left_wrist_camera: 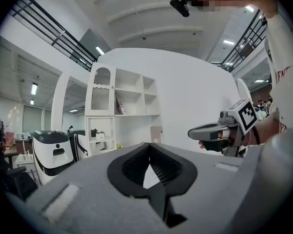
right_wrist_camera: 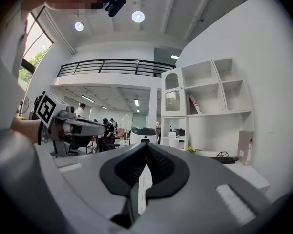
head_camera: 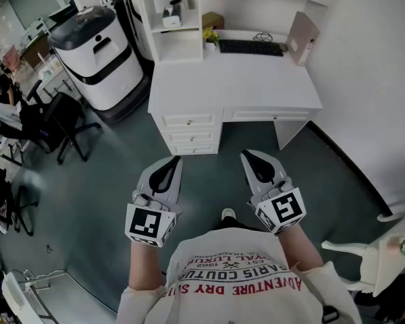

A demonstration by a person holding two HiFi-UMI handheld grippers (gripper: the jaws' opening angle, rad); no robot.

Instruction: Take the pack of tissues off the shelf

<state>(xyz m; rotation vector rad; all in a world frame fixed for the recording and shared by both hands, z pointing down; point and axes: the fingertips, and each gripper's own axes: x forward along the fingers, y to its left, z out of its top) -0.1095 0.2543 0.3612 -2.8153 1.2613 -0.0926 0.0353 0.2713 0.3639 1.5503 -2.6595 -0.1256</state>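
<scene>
A tall white shelf unit [left_wrist_camera: 121,112] rises over a white desk [head_camera: 256,90] ahead of me. On an upper shelf a slim reddish pack [left_wrist_camera: 119,105] leans against the side wall; it also shows in the right gripper view as the leaning pack [right_wrist_camera: 194,104]. It is too small to tell whether it is the tissues. My left gripper [head_camera: 174,158] and right gripper [head_camera: 246,155] hang side by side at chest height, well short of the desk. Both are shut with nothing between the jaws, as their own views confirm for the left gripper [left_wrist_camera: 149,145] and the right gripper [right_wrist_camera: 146,146].
A keyboard [head_camera: 251,46], a tan box [head_camera: 302,38] and a small yellow plant [head_camera: 210,36] stand on the desk. A white machine [head_camera: 98,56] and a black office chair [head_camera: 57,123] are to the left, a white chair [head_camera: 385,248] to the right.
</scene>
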